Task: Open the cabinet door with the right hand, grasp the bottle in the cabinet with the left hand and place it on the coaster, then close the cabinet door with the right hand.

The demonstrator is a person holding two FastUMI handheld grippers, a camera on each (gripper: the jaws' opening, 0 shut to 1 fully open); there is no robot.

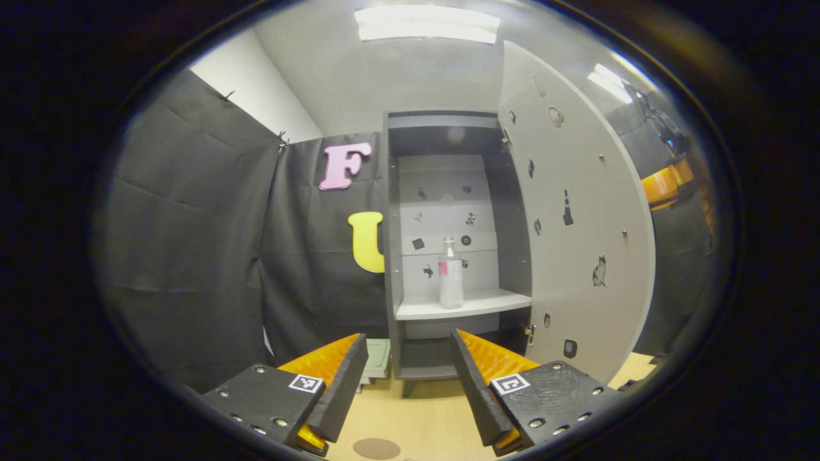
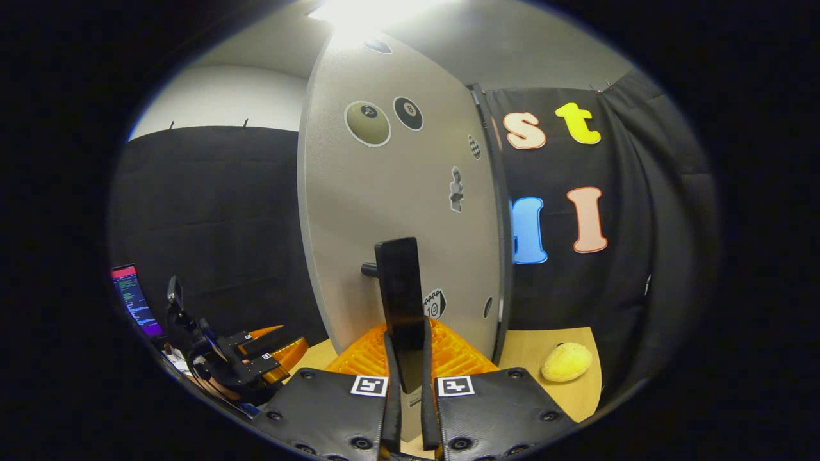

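Observation:
The grey cabinet (image 1: 448, 137) stands with its door (image 1: 576, 211) swung wide to the right. A clear plastic bottle (image 1: 451, 275) with a white cap stands upright on the cabinet's middle shelf (image 1: 474, 305). My left gripper (image 1: 410, 378) is open and well short of the bottle, fingers either side of the shelf's line. A round brown coaster (image 1: 377, 448) lies on the wooden table just below it. In the right gripper view my right gripper (image 2: 406, 349) is shut on the door's black handle (image 2: 398, 288), against the door's outer face (image 2: 397, 192). The left gripper (image 2: 256, 355) shows low left there.
A green-grey book (image 1: 378, 358) lies on the table left of the cabinet's base. A yellow plush toy (image 2: 566, 362) rests on the table right of the door's edge. A lit screen (image 2: 131, 299) glows at far left. Black cloth walls close the booth.

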